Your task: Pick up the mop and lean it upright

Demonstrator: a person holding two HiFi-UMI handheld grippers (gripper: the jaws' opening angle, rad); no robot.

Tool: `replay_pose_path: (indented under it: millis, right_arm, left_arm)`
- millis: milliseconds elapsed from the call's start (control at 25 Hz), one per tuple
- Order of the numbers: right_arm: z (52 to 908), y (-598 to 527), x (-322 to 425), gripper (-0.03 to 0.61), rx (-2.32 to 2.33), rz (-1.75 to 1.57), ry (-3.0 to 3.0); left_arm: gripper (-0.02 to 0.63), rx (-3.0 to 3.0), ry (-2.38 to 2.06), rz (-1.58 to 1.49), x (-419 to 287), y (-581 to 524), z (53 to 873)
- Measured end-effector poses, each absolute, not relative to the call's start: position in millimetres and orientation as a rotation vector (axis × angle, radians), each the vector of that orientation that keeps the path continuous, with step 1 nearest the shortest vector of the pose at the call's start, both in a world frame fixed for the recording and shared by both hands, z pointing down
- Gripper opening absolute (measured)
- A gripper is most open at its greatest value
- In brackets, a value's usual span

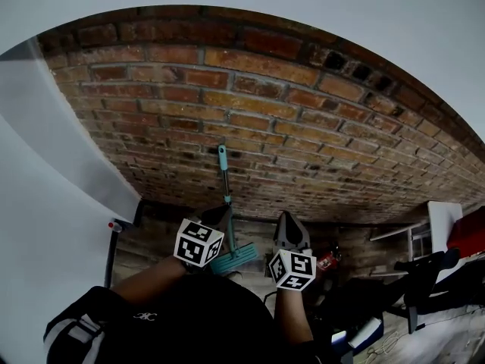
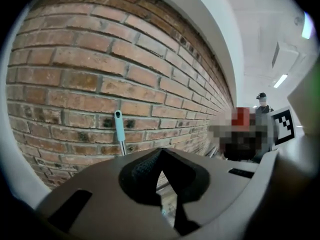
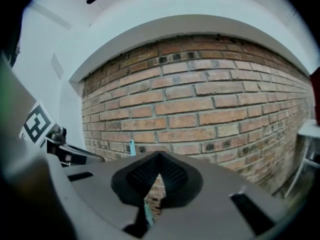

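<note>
The mop (image 1: 224,174) stands upright against the brick wall (image 1: 303,127). It has a teal grip on a thin metal handle, and its teal head (image 1: 235,260) is low by the floor. My left gripper (image 1: 220,217) is just left of the handle, its jaws shut with the pads meeting. In the left gripper view the handle (image 2: 119,130) rises left of the left gripper (image 2: 160,154), not between the pads. My right gripper (image 1: 286,222) is to the right of the mop, shut on nothing. The handle tip (image 3: 132,146) shows left of the right gripper (image 3: 160,156).
A white panel (image 1: 61,180) leans at the left, on a dark stand (image 1: 112,258). A white shelf unit (image 1: 443,222) and dark equipment (image 1: 424,275) crowd the right. A small red object (image 1: 326,262) lies near the wall. A person (image 2: 262,104) stands far off.
</note>
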State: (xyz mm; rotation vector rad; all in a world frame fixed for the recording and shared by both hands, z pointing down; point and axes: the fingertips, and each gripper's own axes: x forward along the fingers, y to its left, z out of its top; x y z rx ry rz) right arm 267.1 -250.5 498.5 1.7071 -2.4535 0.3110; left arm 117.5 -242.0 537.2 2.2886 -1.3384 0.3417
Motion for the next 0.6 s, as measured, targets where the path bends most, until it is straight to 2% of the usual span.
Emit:
replay_pose_path:
  millis: [600]
  right_arm:
    - [505.3,-227.6,275.3,0.014,1.742,0.379,-2.423]
  left_arm:
    - [-0.008,2.328,-1.27,0.346,136.9,-236.4,538.7]
